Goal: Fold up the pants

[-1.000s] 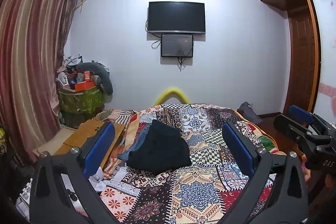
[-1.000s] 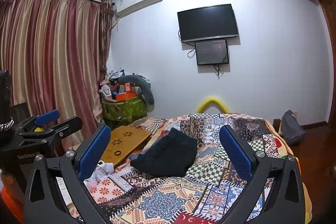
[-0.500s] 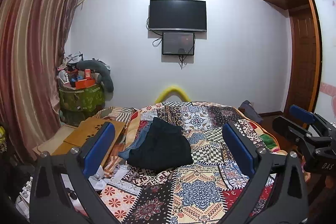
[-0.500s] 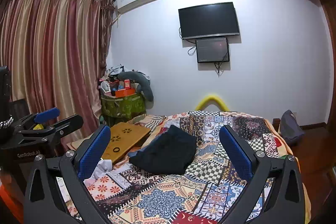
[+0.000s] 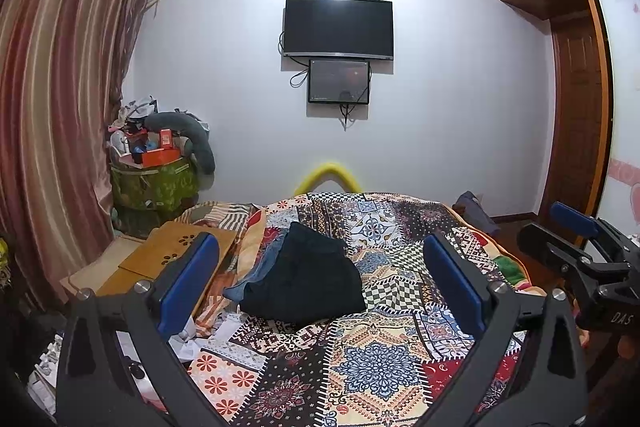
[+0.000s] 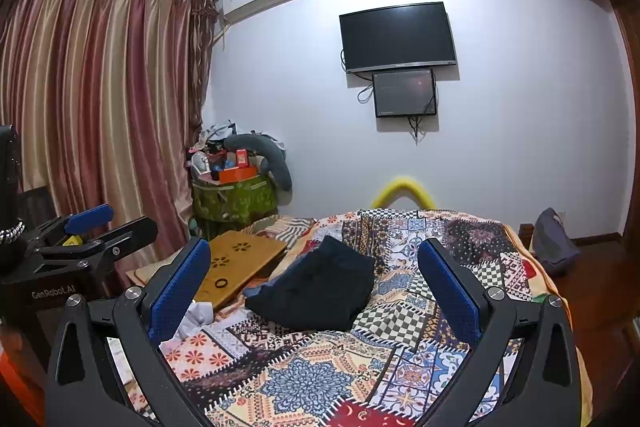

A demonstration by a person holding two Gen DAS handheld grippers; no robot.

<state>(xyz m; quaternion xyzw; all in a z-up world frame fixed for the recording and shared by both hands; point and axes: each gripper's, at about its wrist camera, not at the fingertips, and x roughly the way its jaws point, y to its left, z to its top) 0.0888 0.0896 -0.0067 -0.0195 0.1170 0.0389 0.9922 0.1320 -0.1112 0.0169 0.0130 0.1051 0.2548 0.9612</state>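
A pile of dark pants lies crumpled on the patchwork bedspread, with a bit of blue denim showing under its left side. In the right wrist view the same dark pants sit mid-bed. My left gripper is open, held above the near part of the bed, well short of the pile. My right gripper is open too and holds nothing. Each gripper shows at the edge of the other's view: the right gripper and the left gripper.
A wooden lap desk rests at the bed's left edge, with white crumpled items near it. A green bin piled with clutter stands by the striped curtain. A grey bag lies on the floor right of the bed.
Both views have tilted slightly upward, so the bed and pants sit lower in frame. Both grippers stay open and the pants have not moved.
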